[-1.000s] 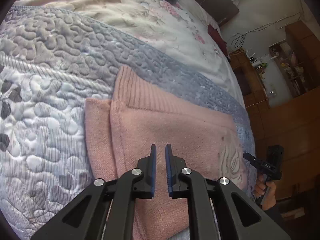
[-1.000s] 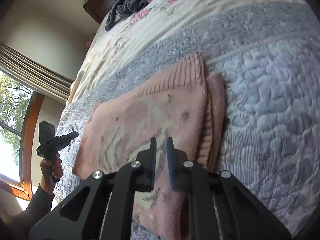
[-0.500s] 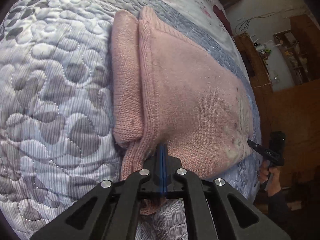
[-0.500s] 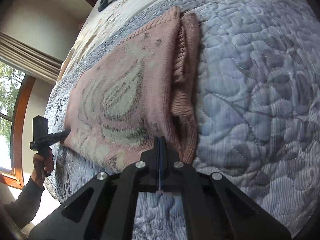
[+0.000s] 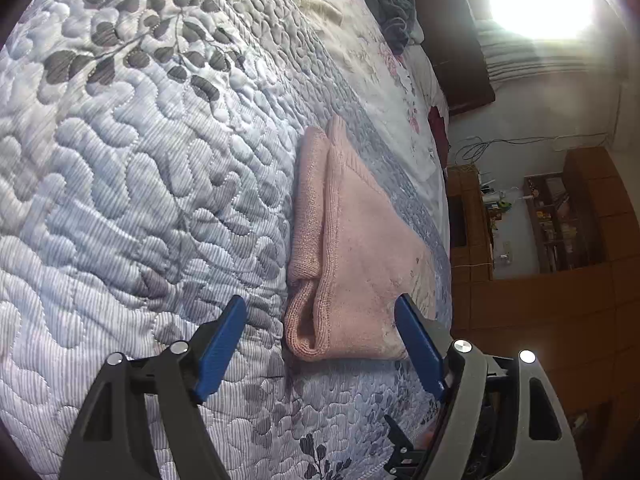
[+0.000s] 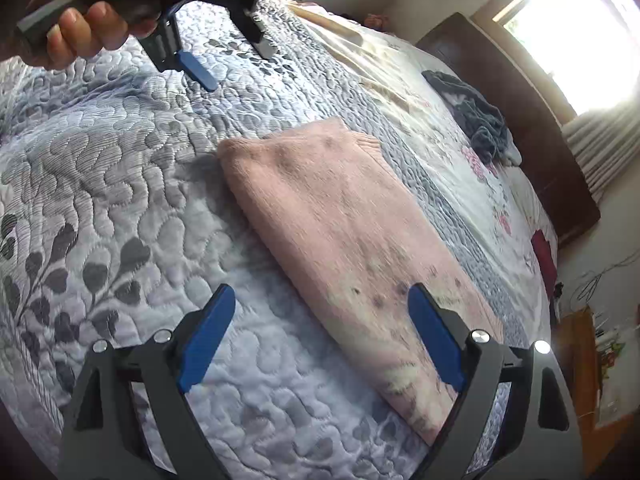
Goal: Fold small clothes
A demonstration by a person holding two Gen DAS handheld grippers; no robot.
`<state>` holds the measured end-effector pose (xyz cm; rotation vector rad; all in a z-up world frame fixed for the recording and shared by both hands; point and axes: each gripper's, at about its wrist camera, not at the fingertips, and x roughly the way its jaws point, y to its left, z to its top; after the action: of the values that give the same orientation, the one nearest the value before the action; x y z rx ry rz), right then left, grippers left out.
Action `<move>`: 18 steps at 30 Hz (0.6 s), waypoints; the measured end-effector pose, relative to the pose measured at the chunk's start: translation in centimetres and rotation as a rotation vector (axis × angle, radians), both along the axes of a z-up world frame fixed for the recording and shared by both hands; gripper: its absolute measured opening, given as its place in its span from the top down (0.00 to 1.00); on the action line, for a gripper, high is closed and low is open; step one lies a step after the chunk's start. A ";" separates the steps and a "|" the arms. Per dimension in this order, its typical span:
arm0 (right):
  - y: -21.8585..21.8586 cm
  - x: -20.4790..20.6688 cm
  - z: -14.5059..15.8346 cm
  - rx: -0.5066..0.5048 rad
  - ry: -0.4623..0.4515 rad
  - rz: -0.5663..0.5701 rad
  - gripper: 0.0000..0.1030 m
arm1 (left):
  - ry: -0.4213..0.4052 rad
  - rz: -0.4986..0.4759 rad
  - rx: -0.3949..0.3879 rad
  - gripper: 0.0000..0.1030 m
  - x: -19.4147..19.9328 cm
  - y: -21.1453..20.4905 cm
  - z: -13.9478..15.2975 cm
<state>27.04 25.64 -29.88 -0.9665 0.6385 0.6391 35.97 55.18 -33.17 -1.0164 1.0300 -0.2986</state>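
- My left hand-held gripper (image 5: 320, 344) hangs wide open, empty.
- My right hand-held gripper (image 6: 322, 336) is likewise spread, empty.
- The folded pink knitted sweater (image 6: 344, 240) lies flat on the grey quilted bed (image 6: 120, 208).

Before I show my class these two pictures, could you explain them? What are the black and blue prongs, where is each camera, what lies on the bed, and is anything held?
The prongs are hand-held grippers, one per hand, each with a camera looking along its blue fingers. One picture looks from the left gripper, the other from the right gripper. The right view also shows the person's hand holding the left gripper. Both stand open, holding nothing. On the grey quilt lies a folded pink sweater; a dark garment lies farther up the bed.
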 end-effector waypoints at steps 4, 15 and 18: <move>6.4 0.0 -3.3 -0.116 -0.095 0.043 0.21 | -0.009 -0.015 -0.033 0.24 0.5 0.9 -0.4; 10.5 4.7 -6.9 -0.224 -0.150 0.009 0.43 | 0.015 -0.070 -0.139 0.20 4.6 2.2 -3.0; 12.1 5.6 -7.7 -0.228 -0.166 -0.001 0.54 | 0.035 -0.092 -0.157 0.20 6.9 1.9 -3.7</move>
<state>32.69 37.79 -37.61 -1.2175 0.5719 0.4853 42.87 57.05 -36.86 -1.1205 1.0994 -0.4443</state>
